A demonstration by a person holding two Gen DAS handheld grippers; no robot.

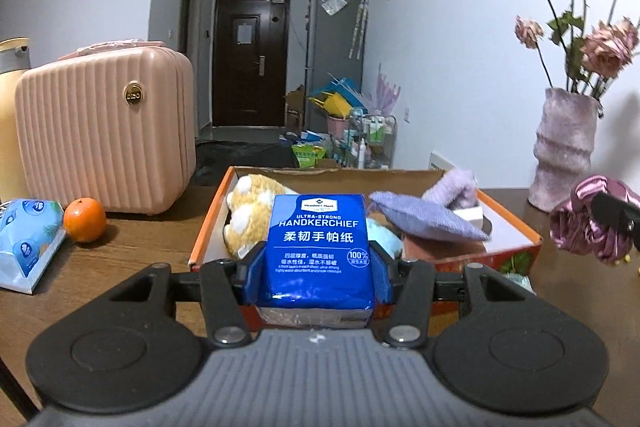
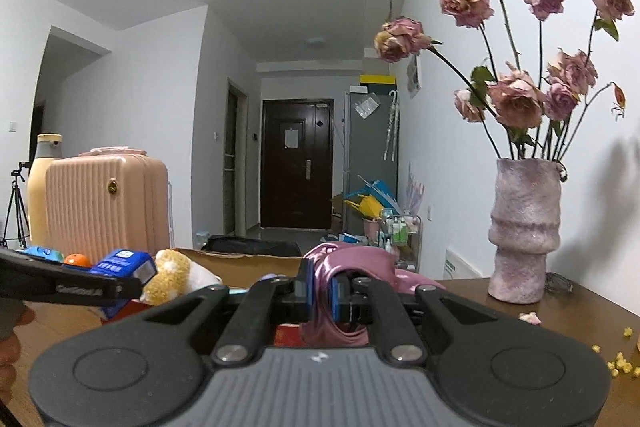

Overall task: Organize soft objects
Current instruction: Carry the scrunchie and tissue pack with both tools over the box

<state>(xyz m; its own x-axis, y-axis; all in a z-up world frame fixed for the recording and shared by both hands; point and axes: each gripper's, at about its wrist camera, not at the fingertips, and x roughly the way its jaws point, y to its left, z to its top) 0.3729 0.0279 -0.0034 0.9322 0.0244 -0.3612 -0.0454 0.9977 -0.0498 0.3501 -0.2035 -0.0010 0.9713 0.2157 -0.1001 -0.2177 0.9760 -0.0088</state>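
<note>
Two hand-held grippers work over a dark brown wooden table (image 1: 140, 247). The left gripper (image 1: 316, 267) is clamped on a blue pack of handkerchief tissues (image 1: 318, 247), holding it upright between its pads, just in front of the near wall of an open cardboard box (image 1: 208, 227) with orange edges. Inside the box lie a yellow and white plush toy (image 1: 250, 215) at the left side, a light blue soft item (image 1: 386, 235) beside it, a flat purple fabric pouch (image 1: 424, 219) in the middle, and a lavender knitted piece (image 1: 456, 187) toward the far right corner. The right gripper (image 2: 320, 293) is squeezed tight on a shiny pink satin cloth (image 2: 348, 259), which bunches between its pads and hangs below them, near the right side of the box. At the left part of the table stand a ribbed pink suitcase (image 1: 108, 135), an orange (image 1: 85, 219) just in front of it, and a blue and white pack of wipes (image 1: 28, 243) near the left edge. Near the table's far right edge stands a fuzzy pink vase (image 2: 524, 227) holding dried pink roses (image 2: 516, 99). Small yellow crumbs (image 2: 620, 363) are scattered at the right edge. Beyond the table a hallway leads to a dark door (image 1: 250, 59).
</note>
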